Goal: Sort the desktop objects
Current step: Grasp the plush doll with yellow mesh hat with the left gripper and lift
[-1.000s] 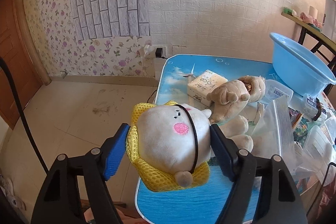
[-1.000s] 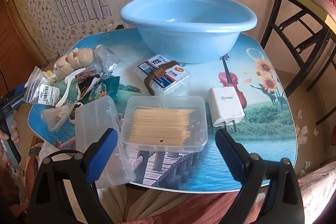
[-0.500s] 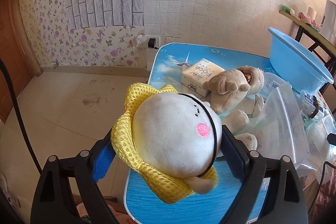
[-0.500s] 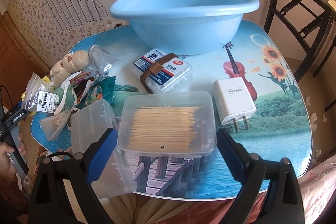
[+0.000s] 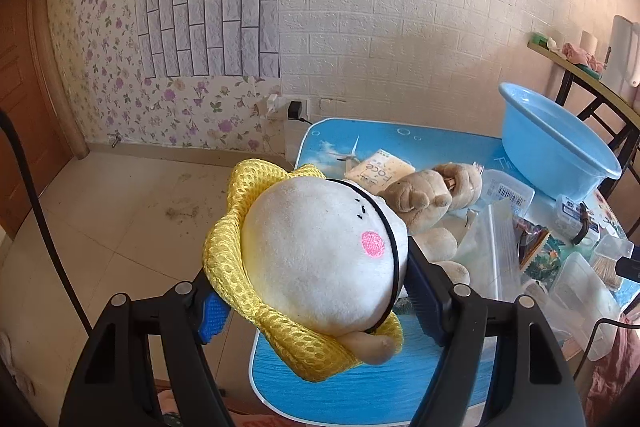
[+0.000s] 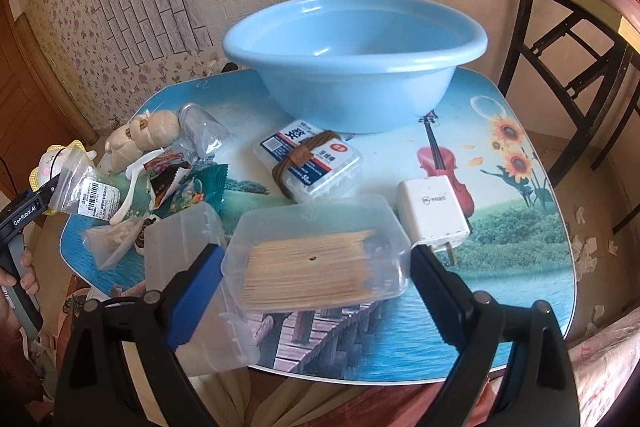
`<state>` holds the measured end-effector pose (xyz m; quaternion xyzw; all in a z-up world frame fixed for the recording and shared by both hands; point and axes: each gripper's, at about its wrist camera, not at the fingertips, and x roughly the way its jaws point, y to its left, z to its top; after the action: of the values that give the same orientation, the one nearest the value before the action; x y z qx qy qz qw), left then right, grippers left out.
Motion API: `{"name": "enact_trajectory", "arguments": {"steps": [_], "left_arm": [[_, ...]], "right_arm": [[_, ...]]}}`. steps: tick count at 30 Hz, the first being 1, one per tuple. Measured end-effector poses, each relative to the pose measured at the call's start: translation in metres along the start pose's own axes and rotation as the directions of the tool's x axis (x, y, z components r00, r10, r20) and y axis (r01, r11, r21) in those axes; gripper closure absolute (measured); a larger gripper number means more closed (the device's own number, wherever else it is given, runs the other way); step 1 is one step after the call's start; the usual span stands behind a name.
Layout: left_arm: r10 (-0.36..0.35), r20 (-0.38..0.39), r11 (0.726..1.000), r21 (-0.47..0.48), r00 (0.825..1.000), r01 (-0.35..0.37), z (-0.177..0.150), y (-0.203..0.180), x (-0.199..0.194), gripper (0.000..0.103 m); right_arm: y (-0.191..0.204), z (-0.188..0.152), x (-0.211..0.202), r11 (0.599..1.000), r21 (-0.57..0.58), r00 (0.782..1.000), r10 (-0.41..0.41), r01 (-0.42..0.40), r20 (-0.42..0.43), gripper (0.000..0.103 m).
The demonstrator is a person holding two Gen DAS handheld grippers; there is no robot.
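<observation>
Left to right. My left tongs [image 5: 316, 301] are closing on the white plush doll [image 5: 320, 255] with the yellow mesh hat; their pads press its two sides and it is raised off the near left corner of the bench [image 5: 360, 391]. Just beyond it on the bench lie a tan plush bear [image 5: 424, 199] and a tissue pack [image 5: 378, 169], then a heap of clear bags [image 5: 494, 247] and snack wrappers [image 6: 180, 183].

At centre, a box of cotton swabs [image 6: 310, 163] with a brown band round it lies just before the blue basin [image 6: 356, 51], which stands at the far edge and looks empty.

My right tongs [image 6: 314, 287] stand apart, one finger on each side of the clear toothpick box [image 6: 320, 267] without pressing it; a second, empty clear box [image 6: 188, 247] lies to its left and a white charger plug [image 6: 432, 211] just to its right.

Progress, as judged: sorting has barely begun. Nothing is in the basin, one item is in hand, and every other object still lies loose on the bench.
</observation>
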<state>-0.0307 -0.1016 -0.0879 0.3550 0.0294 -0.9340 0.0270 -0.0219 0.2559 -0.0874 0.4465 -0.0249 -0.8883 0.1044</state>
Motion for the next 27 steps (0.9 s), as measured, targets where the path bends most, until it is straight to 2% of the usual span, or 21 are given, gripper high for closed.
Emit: {"name": "enact_trajectory", "arguments": {"steps": [9,17,27], "left_arm": [[0.020,0.030,1.000,-0.001,0.999,-0.020,0.014,-0.013,-0.022,0.028],[0.009,0.053,1.000,0.023,0.999,-0.011,0.023,-0.035,-0.040,0.028],[-0.030,0.074,0.998,0.050,0.997,0.026,0.042,-0.065,-0.056,0.028]], "right_arm": [[-0.012,0.005,-0.007,1.000,0.000,0.998,0.030,-0.030,0.056,0.009],[-0.021,0.007,-0.019,0.998,0.012,0.993,0.067,-0.068,0.095,0.009],[-0.017,0.017,-0.047,0.993,-0.052,0.979,0.114,-0.106,0.169,0.009]]}}
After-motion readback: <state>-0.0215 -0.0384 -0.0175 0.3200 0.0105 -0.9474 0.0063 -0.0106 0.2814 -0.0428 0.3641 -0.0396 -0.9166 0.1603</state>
